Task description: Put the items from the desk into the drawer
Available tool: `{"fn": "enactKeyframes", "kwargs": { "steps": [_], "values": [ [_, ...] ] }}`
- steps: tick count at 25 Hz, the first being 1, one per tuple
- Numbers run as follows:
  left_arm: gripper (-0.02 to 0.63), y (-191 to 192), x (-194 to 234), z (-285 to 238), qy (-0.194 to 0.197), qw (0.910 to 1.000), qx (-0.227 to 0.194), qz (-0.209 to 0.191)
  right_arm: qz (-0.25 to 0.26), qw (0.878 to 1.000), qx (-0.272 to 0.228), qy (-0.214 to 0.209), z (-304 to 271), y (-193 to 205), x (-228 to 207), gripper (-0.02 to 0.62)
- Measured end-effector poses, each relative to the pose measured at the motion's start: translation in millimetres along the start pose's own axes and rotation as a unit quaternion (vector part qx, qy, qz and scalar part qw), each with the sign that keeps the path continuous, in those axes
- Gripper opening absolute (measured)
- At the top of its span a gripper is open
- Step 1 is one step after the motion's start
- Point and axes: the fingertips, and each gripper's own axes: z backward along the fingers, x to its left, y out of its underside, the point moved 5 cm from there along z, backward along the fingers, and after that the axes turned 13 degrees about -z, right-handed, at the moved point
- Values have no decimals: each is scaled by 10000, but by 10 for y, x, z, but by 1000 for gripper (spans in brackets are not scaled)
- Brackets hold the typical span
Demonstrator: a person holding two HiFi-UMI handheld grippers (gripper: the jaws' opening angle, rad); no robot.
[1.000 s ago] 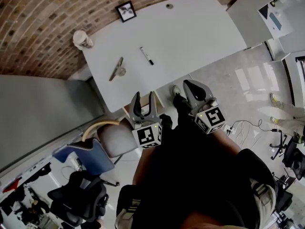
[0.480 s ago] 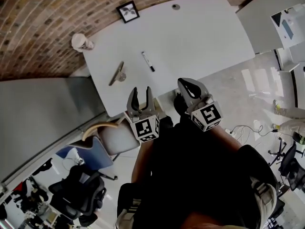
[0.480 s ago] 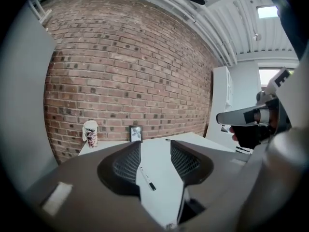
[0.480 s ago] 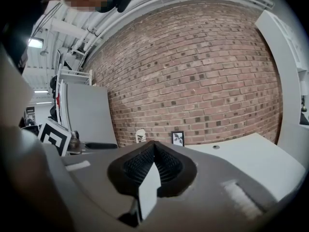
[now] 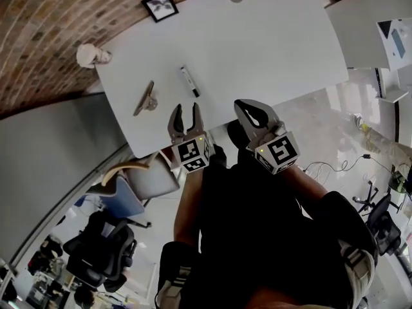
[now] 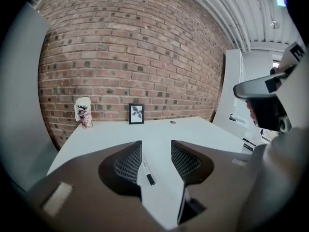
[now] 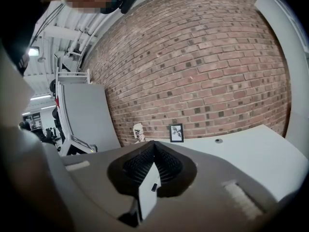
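A black-capped white marker (image 5: 188,81) lies on the white desk (image 5: 270,50), and a slim grey metal tool (image 5: 146,98) lies to its left. My left gripper (image 5: 184,111) hovers over the desk's near edge, just short of the marker, open and empty. In the left gripper view the marker (image 6: 146,171) shows on the desk beyond the parted jaws of that gripper (image 6: 156,144). My right gripper (image 5: 241,105) is at the near edge further right, its jaws meeting at the tips with nothing between them (image 7: 154,144). I can make out no drawer.
A patterned cup (image 5: 90,55) and a small picture frame (image 5: 160,6) stand at the desk's far side by the brick wall. A grey chair (image 5: 138,179) sits below the desk's near left corner. A grey partition (image 5: 45,153) runs along the left; another white desk (image 5: 367,18) is at right.
Both grippers have moved forward and down from in front of the body to the desk's near edge. The left one now reaches over the edge near the marker.
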Motion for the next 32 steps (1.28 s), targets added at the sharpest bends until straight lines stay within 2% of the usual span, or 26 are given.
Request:
{"fn": "enactKeyframes", "kwargs": {
  "steps": [12, 23, 28, 32],
  "values": [
    [218, 747, -113, -863, 89, 9923, 1166, 410, -273, 9987, 432, -17, -203, 143, -371, 3],
    [201, 1243, -156, -1297, 174, 9749, 2147, 560, -421, 9974, 574, 92, -287, 169, -598, 3],
    [169, 1327, -152, -1325, -28, 9746, 2229, 228, -446, 9973, 573, 101, -297, 167, -638, 3],
    [143, 1336, -127, -1330, -10, 9743, 2244, 198, -455, 9974, 550, 135, -298, 164, -674, 3]
  ]
}}
